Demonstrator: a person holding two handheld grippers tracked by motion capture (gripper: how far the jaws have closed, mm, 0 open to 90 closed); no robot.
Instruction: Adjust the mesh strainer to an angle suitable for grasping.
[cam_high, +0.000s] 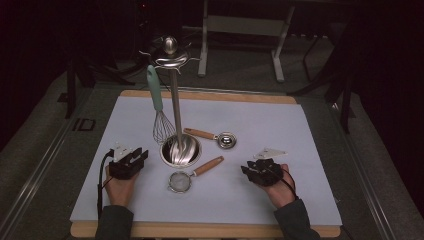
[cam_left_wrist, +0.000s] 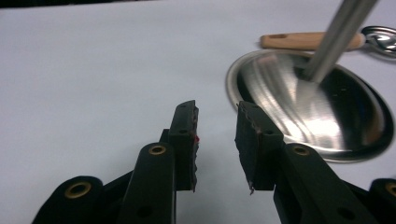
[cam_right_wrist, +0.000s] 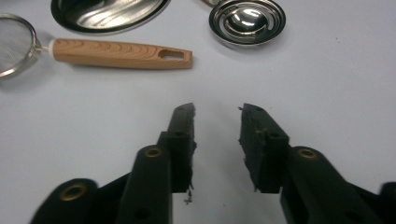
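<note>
both hands low on the mat, left tongs and right tongs parted, empty

A stand base is being borne by the mat, near its middle. A whisk is hanging behind-left of the base. A measuring spoon is lying to its right, a strainer in front. The left gripper and right gripper are being held at either side, jaws apart.

one whisk, one strainer, one measuring spoon, one stand
</note>
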